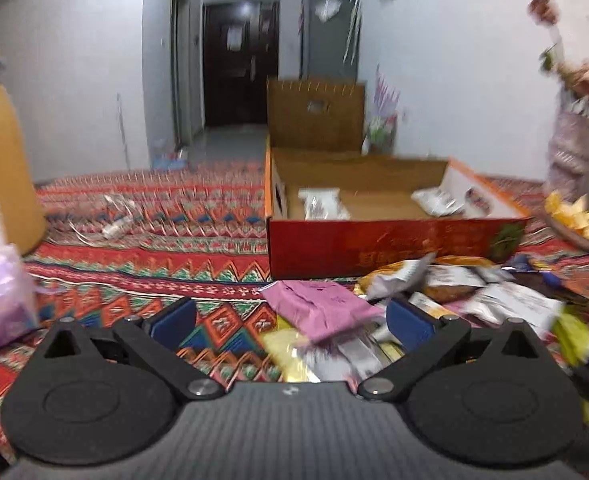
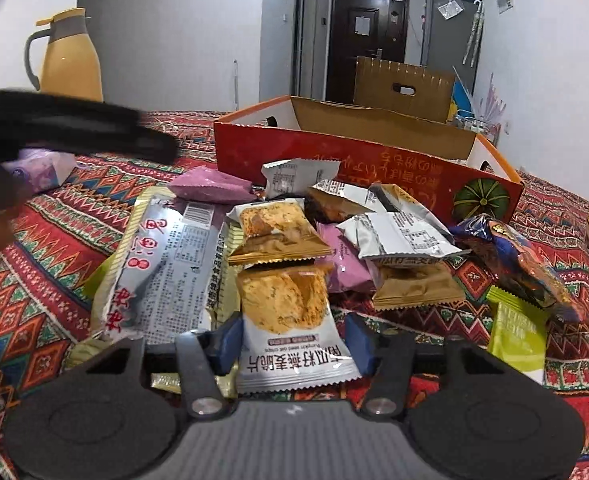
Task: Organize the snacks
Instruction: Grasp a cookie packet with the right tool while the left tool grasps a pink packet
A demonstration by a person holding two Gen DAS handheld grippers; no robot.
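Right wrist view: the right claw (image 2: 292,346) sits low over the snack pile (image 2: 334,240), its blue pads (image 2: 227,344) on either side of an oat crisp packet (image 2: 290,320). Whether the pads press the wrapper yet or only flank it cannot be told. The packet lies lengthwise along the fingers, printed end toward the camera, which suits a pinch across its narrow width. Beyond it rest a second crisp packet (image 2: 276,234), a long silver packet (image 2: 166,264) to the left, a purple packet (image 2: 212,186), white wrappers (image 2: 398,236), a dark blue packet (image 2: 514,256) and a green packet (image 2: 516,336) to the right. All lie loose and overlapping on the patterned bench (image 2: 54,216). Just behind the pile stands the red cardboard box (image 2: 354,156), open at the top, judged to be the destination for the snacks. A yellow jug (image 2: 68,56) stands well apart at the far left.

Left wrist view: the left claw (image 1: 290,322) is spread wide and holds nothing, hovering at the near edge of the pile with a purple packet (image 1: 318,306) just ahead. This view is blurred. Inside the box (image 1: 374,240) two white packets (image 1: 322,204) already lie on the floor, so sorting is judged partly done. A plate of yellow chips (image 1: 578,220) sits right of the box.
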